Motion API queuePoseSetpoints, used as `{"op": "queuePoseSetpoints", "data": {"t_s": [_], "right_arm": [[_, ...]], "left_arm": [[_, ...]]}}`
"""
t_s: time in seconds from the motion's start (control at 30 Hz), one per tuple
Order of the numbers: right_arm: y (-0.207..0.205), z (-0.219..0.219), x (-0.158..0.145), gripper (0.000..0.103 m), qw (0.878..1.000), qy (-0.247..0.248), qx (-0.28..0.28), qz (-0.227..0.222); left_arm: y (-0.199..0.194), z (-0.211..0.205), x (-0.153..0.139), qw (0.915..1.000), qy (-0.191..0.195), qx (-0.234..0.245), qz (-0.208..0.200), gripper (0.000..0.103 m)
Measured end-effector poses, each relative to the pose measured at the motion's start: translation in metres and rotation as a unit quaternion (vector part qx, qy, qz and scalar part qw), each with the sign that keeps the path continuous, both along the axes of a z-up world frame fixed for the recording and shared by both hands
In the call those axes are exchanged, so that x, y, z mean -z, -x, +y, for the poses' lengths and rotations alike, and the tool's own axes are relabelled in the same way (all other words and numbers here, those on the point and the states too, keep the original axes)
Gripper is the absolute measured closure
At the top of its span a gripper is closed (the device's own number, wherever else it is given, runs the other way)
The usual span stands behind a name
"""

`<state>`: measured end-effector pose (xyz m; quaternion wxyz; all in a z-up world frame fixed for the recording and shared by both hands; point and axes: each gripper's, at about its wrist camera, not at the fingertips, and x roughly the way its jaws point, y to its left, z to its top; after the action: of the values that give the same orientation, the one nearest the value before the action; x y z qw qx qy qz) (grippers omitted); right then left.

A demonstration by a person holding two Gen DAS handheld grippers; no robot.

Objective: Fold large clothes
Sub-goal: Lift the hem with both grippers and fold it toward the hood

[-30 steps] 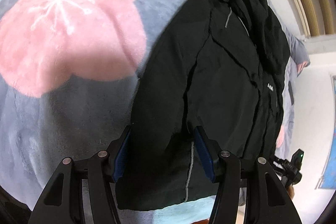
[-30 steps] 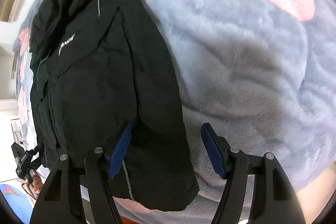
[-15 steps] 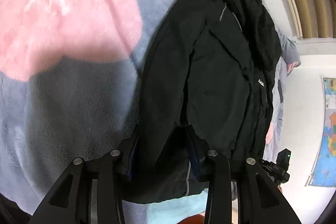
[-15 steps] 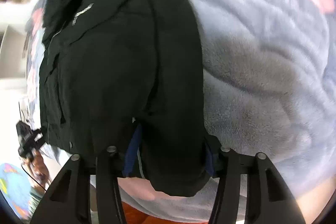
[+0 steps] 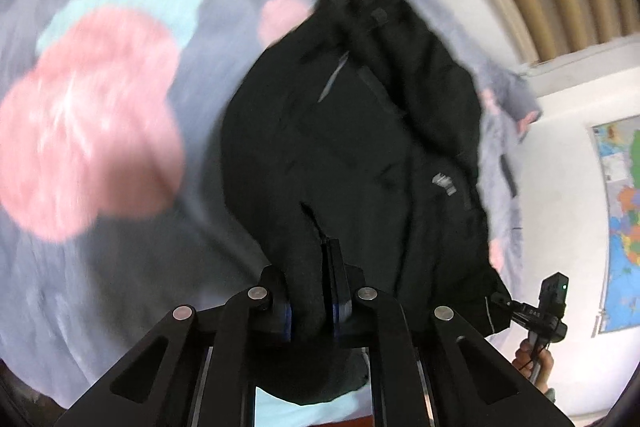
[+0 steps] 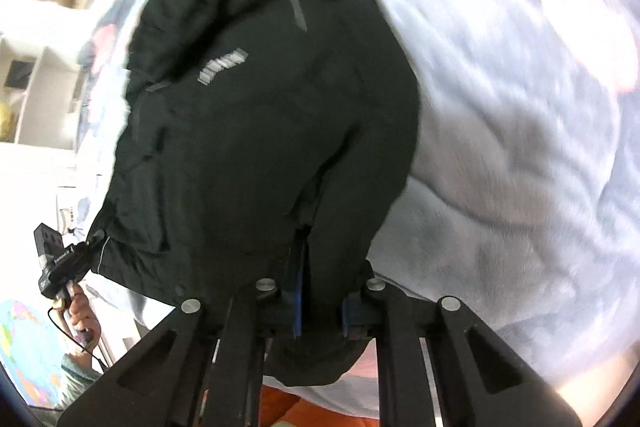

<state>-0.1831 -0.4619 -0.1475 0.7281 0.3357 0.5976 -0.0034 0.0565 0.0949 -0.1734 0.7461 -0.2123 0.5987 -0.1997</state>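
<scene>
Where both tools pinch: jacket (image 5: 360,155), blanket (image 5: 100,131).

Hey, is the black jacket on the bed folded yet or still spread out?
Not folded yet. The black jacket lies lengthwise on the blanket, its near hem pinched by the left gripper and right gripper.

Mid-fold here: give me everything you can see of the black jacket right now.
The black jacket looks like smooth, slightly puffy shell fabric, with a grey chest logo, thin grey reflective strips and a bunched hood or collar at the far end. It lies lengthwise on the grey floral blanket, its near hem lifted. The left gripper and right gripper are each shut on a fold of that hem, at opposite corners. Motion blur hides finer details.
</scene>
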Motion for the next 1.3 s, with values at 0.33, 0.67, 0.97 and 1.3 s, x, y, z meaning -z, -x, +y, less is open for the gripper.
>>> {"op": "queuePoseSetpoints", "data": {"t_s": [0.33, 0.67, 0.97, 1.3], "right_arm": [[-0.060, -0.026, -0.091, 0.087, 0.995, 0.009, 0.010, -0.104], [-0.186, -0.075, -0.138, 0.087, 0.987, 0.036, 0.029, -0.157], [-0.340, -0.119, -0.085, 0.087, 0.991, 0.056, 0.050, -0.114], [-0.418, -0.131, 0.058, 0.086, 0.997, 0.004, 0.080, 0.005]], "left_arm": [[-0.074, -0.009, -0.084, 0.9937, 0.055, -0.009, -0.097, 0.090], [-0.224, -0.059, -0.119, 0.9892, 0.049, -0.009, -0.138, 0.089], [-0.369, -0.122, -0.052, 0.9960, 0.010, -0.017, -0.087, 0.089], [-0.417, -0.153, 0.074, 0.9986, -0.051, -0.015, -0.002, 0.087]]}}
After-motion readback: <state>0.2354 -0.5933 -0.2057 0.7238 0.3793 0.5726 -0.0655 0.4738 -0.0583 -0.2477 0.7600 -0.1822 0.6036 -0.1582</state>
